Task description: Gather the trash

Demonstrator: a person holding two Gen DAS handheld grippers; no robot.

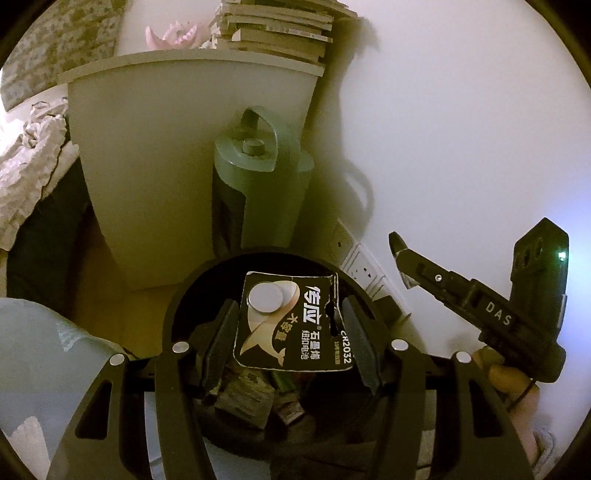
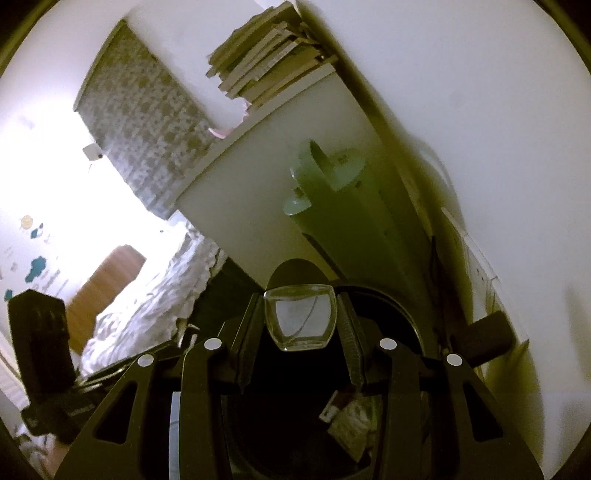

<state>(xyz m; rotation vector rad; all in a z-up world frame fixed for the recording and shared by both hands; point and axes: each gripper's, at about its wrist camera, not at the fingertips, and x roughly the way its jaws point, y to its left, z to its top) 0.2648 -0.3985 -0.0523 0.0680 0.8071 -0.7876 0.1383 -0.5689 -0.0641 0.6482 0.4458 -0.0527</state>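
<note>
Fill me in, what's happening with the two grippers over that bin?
A person is collecting trash with a handheld gripper in each hand. The left gripper has its jaws closed on a torn button-battery card, poised above the open black trash bin, which already holds some scraps. The right gripper grips a small clear plastic case over the same bin. Neither item has been dropped yet. The bin sits by a white cabinet and a green appliance.

Beneath my jaws the dim floor (image 1: 155, 291) carries a round black waste bin (image 1: 177, 295) (scraps inside), a tall green cylindrical appliance (image 1: 258, 199) and a white cabinet (image 1: 155, 155) topped with stacked books (image 1: 280, 33).
</note>
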